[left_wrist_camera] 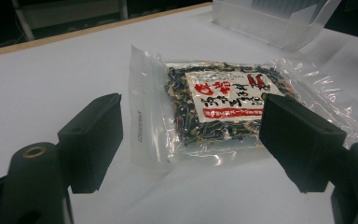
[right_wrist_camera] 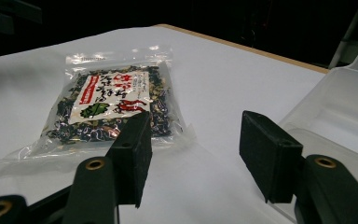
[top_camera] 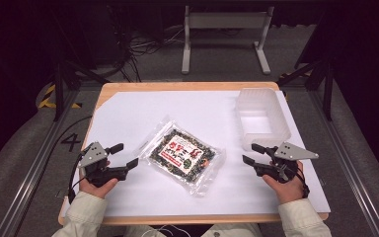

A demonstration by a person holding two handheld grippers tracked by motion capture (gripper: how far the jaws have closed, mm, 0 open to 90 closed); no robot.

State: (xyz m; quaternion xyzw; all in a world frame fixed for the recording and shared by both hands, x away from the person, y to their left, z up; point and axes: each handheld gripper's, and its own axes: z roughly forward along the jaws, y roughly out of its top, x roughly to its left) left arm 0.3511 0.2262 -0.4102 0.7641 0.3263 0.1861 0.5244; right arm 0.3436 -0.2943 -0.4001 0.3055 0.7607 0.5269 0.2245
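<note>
While both tools are resting low over the paper, I am holding the left gripper (top_camera: 126, 156) with its jaws spread wide and nothing between them, aimed at the near edge of the snack packet (top_camera: 182, 154). I am keeping the right gripper (top_camera: 252, 153) likewise gaping and empty, just in front of the clear plastic tub (top_camera: 261, 118). That packet is lying flat in the middle of the white sheet (top_camera: 128, 118), between the two tools and apart from both; the tub is standing empty at the far right.

I am judging the risks from here. Because the packet is lying flat and its film is slick, a jaw coming in level is likely to push it along rather than catch it. Pinching only the loose clear margin could let the heavier filled part swing and slip free on the way to the tub.
</note>
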